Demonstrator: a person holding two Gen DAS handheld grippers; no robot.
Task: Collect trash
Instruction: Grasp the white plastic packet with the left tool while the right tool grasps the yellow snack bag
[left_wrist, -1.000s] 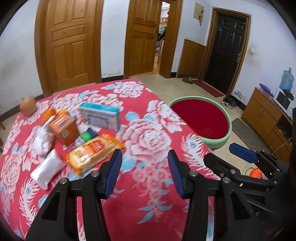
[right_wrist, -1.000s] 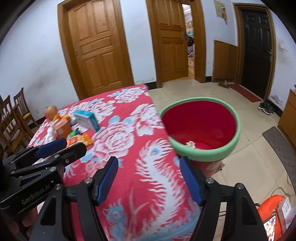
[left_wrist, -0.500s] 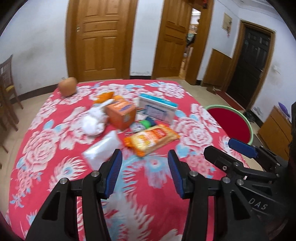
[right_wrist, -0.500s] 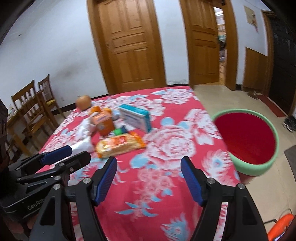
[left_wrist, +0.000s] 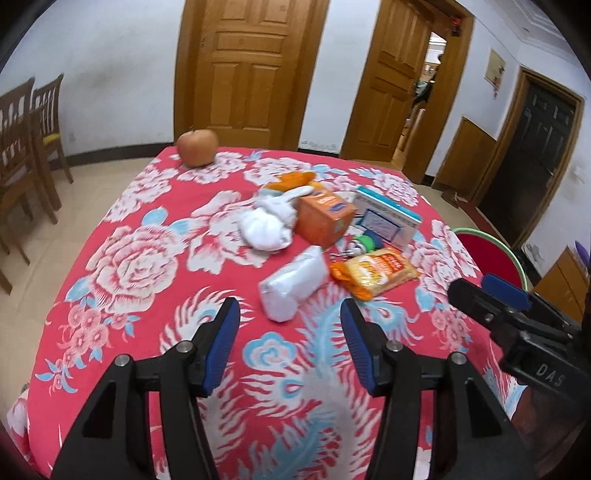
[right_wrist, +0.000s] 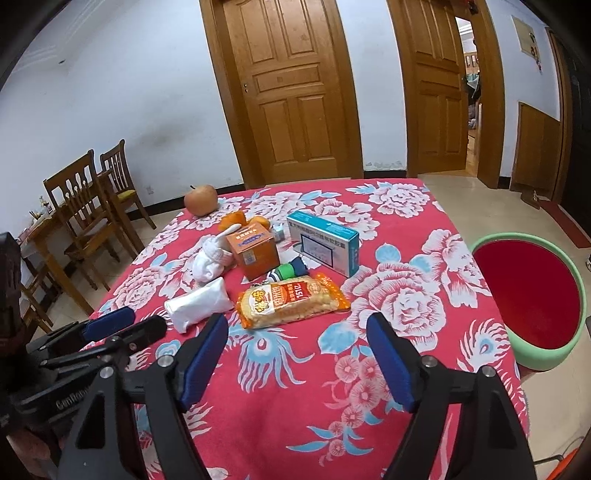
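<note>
While both jaws have just been widening, the left hand-held gripper (left_wrist: 290, 341) and right hand-held gripper (right_wrist: 297, 354) hang empty above the desk (right_wrist: 406, 295), facing the snack packet (right_wrist: 291, 304) and tissue pack (left_wrist: 295, 282).

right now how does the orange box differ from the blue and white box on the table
The orange box is squat, close to a cube; the blue and white box is long and flat-sided. The orange box touches the white bundled cloth on its left; the blue and white box sits on the side nearer the red bin. The orange box is orange on nearly every face; the blue and white box is white with teal bands. Both are cardboard cartons, untouched, on the floral tablecloth.
</note>
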